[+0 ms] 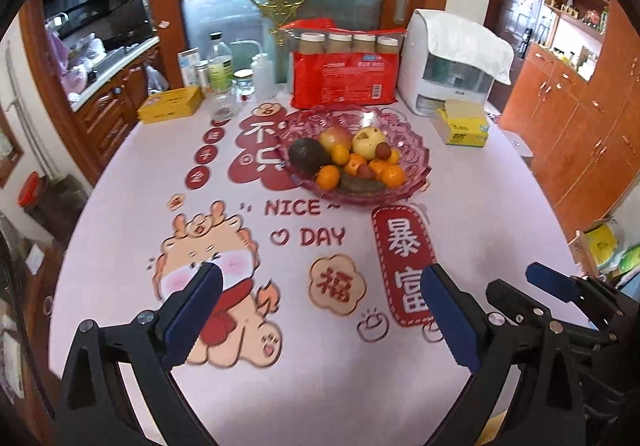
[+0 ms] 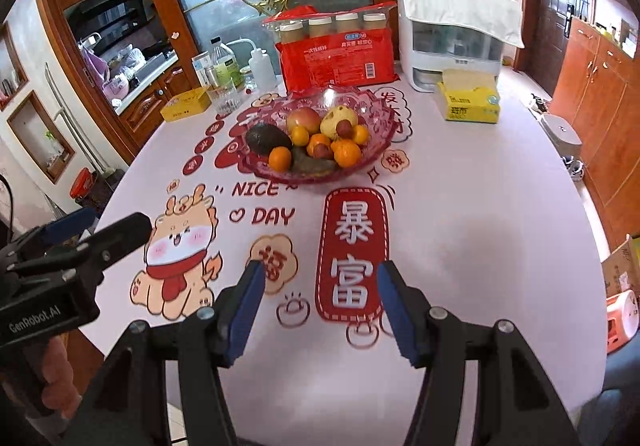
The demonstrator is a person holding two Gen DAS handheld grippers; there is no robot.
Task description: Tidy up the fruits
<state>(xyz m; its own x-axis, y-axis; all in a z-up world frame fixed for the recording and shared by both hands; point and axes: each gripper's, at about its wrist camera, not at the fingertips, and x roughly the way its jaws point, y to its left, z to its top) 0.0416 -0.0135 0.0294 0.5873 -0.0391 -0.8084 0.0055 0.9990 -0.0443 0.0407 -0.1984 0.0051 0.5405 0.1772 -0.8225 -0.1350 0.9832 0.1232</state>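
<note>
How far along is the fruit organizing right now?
Looks done: the fruit sits piled in the glass bowl, including the avocado, apple and pear; no loose fruit shows on the table. In hand: nothing; left gripper and right gripper are open, short of the bowl. Any sorting is left.

Left gripper occupies the lower frame, jaws spread wide, empty. Right gripper likewise, jaws parted, empty.
</note>
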